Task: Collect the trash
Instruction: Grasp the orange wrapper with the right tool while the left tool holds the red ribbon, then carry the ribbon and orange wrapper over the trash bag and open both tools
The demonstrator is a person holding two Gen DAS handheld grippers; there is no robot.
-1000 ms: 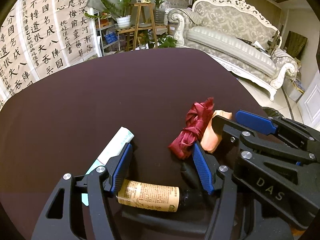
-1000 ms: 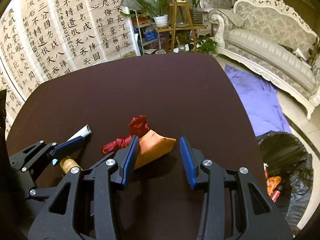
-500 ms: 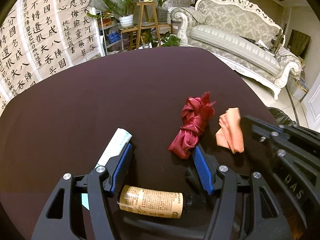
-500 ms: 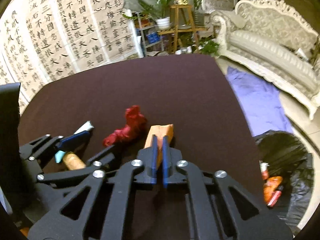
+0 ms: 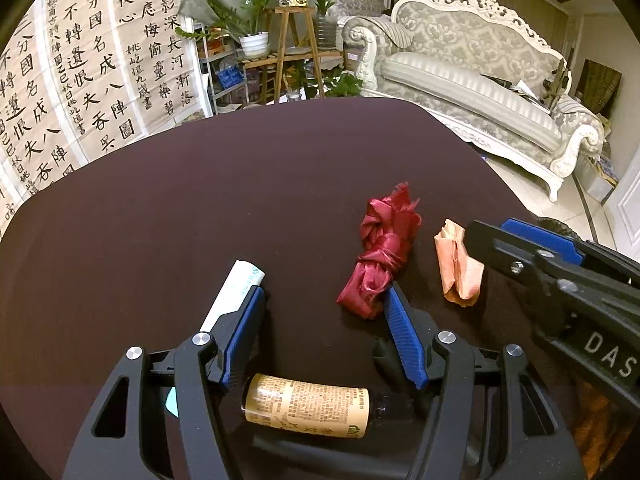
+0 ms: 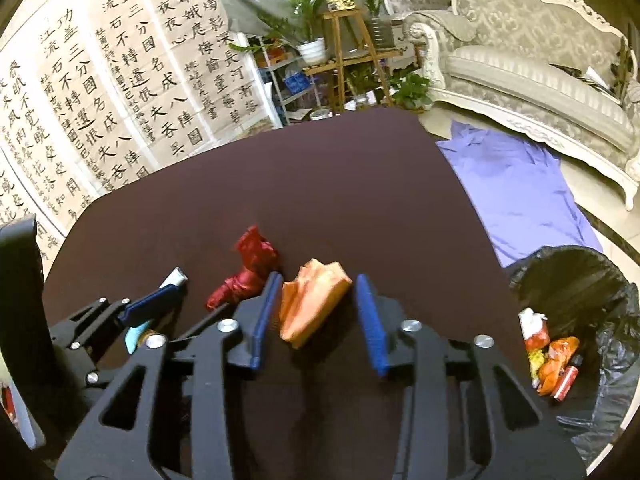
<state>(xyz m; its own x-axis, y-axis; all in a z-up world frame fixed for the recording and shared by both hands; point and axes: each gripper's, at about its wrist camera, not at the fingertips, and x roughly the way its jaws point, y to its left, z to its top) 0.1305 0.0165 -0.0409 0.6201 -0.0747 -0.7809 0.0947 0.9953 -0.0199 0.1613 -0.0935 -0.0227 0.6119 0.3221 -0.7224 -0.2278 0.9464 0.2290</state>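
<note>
Four pieces are lying uncollected on the dark table (image 5: 160,240): both claws are gaping, right claw (image 6: 316,312) straddling the crumpled orange paper wad (image 6: 312,304), left claw (image 5: 324,332) around the brown-labelled bottle (image 5: 308,404).

surface (image 5: 168,208): dark maroon, plain | knotted cloth (image 5: 380,256): glossy crimson | crumpled wrapper (image 6: 310,306): pale orange | bottle (image 5: 308,406): tan label, dense dark print | packet (image 5: 236,288): white, teal marks | left tongs (image 5: 324,332): black, ribbed blue pads | right tongs (image 6: 316,316): same | bin bag (image 6: 576,292): black
</note>
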